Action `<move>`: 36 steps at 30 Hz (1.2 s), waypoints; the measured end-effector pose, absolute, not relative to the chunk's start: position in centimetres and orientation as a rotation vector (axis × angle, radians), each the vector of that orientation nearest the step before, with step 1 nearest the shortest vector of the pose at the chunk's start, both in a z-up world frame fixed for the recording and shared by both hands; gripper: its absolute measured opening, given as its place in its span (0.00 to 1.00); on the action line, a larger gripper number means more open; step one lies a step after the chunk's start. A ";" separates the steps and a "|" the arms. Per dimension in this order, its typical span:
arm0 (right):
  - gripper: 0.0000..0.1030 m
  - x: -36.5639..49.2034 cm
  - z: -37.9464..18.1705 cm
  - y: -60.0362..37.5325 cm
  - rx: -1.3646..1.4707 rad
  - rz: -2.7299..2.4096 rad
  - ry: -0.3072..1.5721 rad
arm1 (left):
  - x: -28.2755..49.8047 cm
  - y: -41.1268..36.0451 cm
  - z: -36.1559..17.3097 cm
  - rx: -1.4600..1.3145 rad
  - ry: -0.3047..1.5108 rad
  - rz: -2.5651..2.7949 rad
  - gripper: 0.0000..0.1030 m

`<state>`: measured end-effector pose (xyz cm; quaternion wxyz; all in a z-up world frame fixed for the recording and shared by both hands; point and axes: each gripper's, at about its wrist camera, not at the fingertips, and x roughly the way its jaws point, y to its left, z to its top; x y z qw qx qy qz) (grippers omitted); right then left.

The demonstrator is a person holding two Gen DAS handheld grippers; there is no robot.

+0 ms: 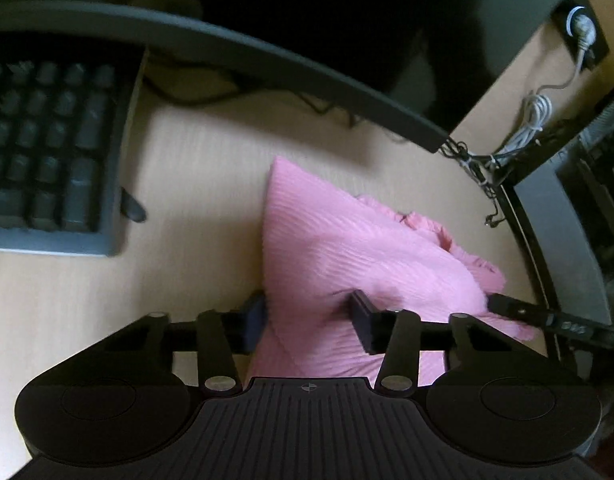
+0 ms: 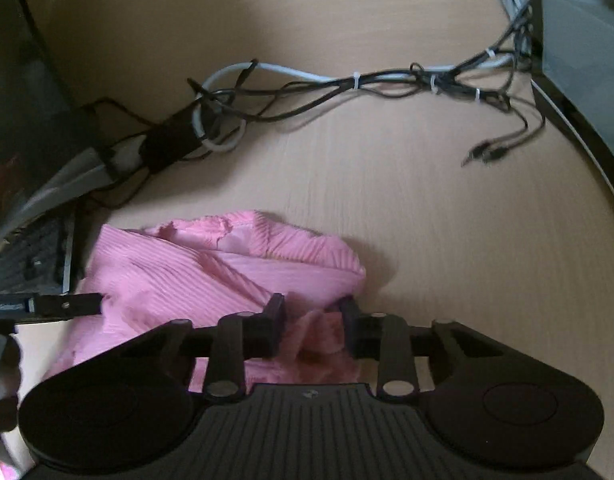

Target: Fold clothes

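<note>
A pink ribbed garment [image 1: 347, 248] lies bunched on the light wooden desk [image 1: 195, 168]. My left gripper [image 1: 311, 316] has its jaws apart with pink cloth between them; the cloth bulges over the pads. In the right wrist view the same garment [image 2: 195, 272] lies crumpled below centre. My right gripper [image 2: 312, 320] has its jaws around a fold of the cloth near its right edge. The other gripper's finger shows at the left edge [image 2: 63, 305] and at the right in the left wrist view [image 1: 519, 310], both touching the garment.
A black keyboard [image 1: 47, 148] sits at the left. A monitor's dark curved edge [image 1: 267, 60] crosses above. Tied cables [image 2: 347, 80] and a black adapter [image 2: 171, 140] lie on the desk behind the garment. A dark device [image 1: 567, 220] stands at the right.
</note>
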<state>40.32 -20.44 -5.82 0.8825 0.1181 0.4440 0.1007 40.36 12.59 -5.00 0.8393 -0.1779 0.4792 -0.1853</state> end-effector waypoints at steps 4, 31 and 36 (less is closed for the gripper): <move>0.25 43.4 -5.6 -20.6 0.207 0.177 0.908 | 42.4 11.4 -5.2 -0.379 0.984 -0.400 0.41; 0.55 16.0 -4.6 -26.0 0.348 0.244 0.851 | 26.5 3.1 -2.7 -0.312 1.007 -0.777 0.58; 0.08 16.0 -5.2 -24.5 0.303 0.324 0.834 | 23.2 -0.5 -2.0 -0.160 0.981 -0.838 0.61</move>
